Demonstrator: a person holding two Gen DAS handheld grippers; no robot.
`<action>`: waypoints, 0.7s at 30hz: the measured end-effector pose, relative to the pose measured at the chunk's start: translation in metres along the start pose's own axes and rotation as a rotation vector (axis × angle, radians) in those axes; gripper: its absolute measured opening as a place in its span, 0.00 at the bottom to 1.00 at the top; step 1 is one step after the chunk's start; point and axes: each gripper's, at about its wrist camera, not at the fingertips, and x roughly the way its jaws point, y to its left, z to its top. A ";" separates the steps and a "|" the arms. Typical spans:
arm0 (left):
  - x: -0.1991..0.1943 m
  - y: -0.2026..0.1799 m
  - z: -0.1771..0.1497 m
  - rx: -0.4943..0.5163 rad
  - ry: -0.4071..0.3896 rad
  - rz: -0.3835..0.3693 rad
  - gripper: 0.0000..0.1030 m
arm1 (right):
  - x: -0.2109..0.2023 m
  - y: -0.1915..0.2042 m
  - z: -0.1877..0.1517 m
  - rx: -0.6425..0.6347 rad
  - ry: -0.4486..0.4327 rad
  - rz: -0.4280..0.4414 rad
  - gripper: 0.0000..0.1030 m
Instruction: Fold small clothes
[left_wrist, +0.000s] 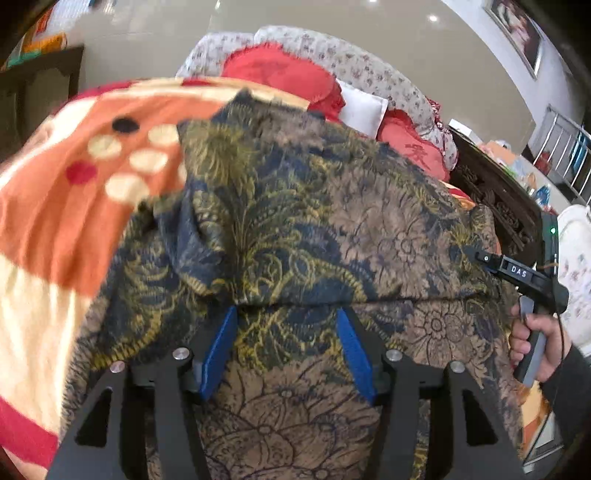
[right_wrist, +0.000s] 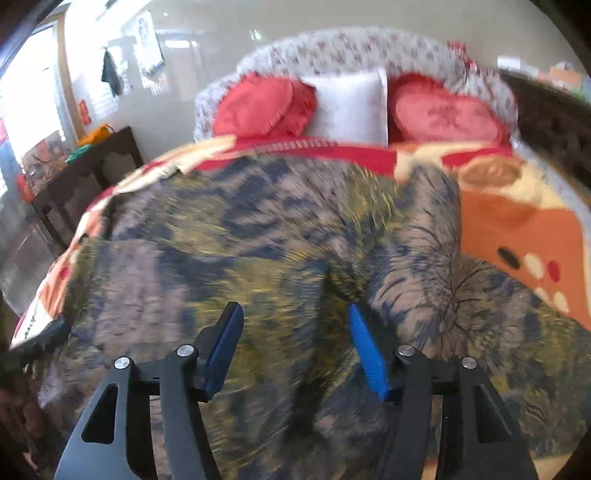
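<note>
Two grippers hover over the brown, navy and gold floral-print garment (left_wrist: 295, 229), which fills the middle of both frames, spread on the orange-and-cream blanket (left_wrist: 55, 221); the left gripper (left_wrist: 288, 343) and right gripper (right_wrist: 295, 347) both show blue pads apart with cloth lying beneath, nothing pinched. Best to catch one clean edge each before lifting. Only the left view shows the hand (left_wrist: 535, 343) on the other tool's handle, lower right.
</note>
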 end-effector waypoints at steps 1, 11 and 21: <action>0.001 -0.004 -0.001 0.010 0.001 0.009 0.65 | 0.002 -0.003 -0.002 0.013 0.005 0.017 0.47; 0.006 0.000 0.000 0.001 0.026 0.001 0.68 | -0.017 -0.016 -0.008 0.065 -0.009 0.125 0.18; 0.008 0.000 0.000 0.005 0.030 0.007 0.69 | -0.002 -0.020 -0.018 0.130 0.089 0.310 0.11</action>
